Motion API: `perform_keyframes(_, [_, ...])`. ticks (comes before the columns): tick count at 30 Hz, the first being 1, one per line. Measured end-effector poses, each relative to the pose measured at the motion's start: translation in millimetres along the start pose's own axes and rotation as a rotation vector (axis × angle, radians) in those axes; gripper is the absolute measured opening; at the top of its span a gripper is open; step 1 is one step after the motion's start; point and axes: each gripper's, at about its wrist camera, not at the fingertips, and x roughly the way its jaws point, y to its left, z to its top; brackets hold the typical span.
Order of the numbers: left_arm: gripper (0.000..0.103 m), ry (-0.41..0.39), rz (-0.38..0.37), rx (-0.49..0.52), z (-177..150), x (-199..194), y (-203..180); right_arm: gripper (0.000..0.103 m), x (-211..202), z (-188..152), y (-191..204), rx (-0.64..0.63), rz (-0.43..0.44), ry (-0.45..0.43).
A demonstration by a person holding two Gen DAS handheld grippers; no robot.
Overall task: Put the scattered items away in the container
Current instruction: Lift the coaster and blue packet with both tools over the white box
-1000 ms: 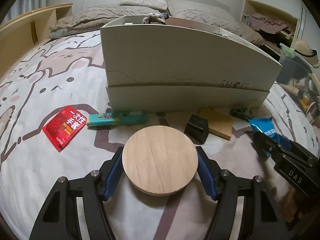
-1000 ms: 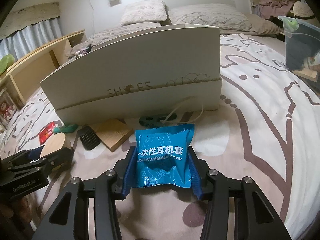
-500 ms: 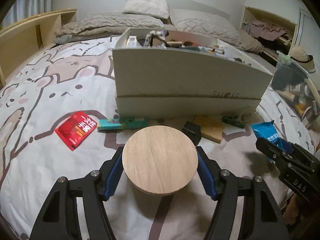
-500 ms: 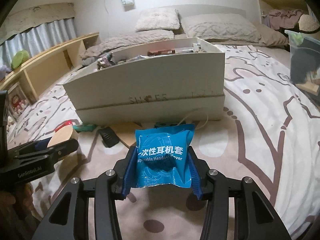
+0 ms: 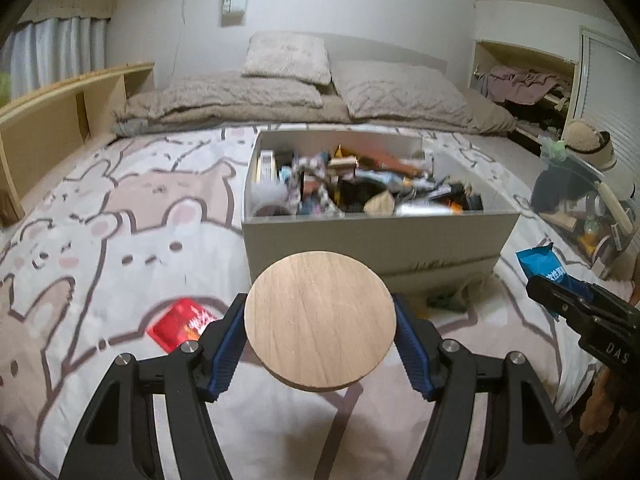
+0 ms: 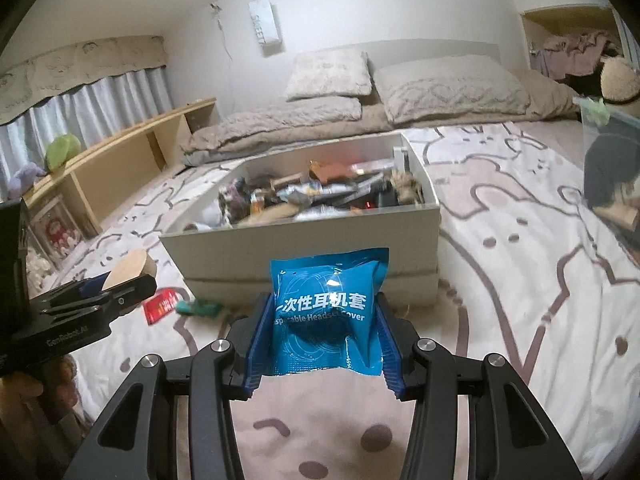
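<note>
Scattered items are partly in hand: the left gripper (image 5: 320, 334) pinches a round wooden disc (image 5: 320, 320) by its edge between blue pads, the disc lying nearly flat and lifted clear of the bedspread (image 5: 120, 240). The right gripper (image 6: 323, 334) squeezes a blue packet (image 6: 326, 312) printed with white characters, its lower half clamped between the blue pads and its top edge standing up. Straight beyond both grippers sits the container (image 5: 376, 240), a white open-topped box resting on the bedspread and already heaped with mixed small objects that are too blurred to name. On the bedspread in front of the box's near wall lie a red sachet (image 5: 180, 324), just left of the left gripper, and a green packet (image 6: 200, 307) seen in the right wrist view beside the sachet; something dark green also lies at the box's near right corner in the left wrist view. Beyond the box, beige pillows (image 5: 286, 58) and a folded blanket line the head of the bed, with a wooden shelf (image 6: 120, 160) along one side.
</note>
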Motion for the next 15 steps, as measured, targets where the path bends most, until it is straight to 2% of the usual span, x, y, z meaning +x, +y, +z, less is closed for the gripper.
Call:
perform_keyframes(8, [0.068,-0.036,-0.027,0.024,34.4,-4.1,-15.3,0.049,-7.6,24.6,1.0,-0.050,0.031,-0.028])
perform_keyframes(15, [0.068,-0.076,-0.056,0.015,68.4,-3.9,-21.4,0.049,-8.6,47.4,-9.9,-0.025,0.072,-0.024])
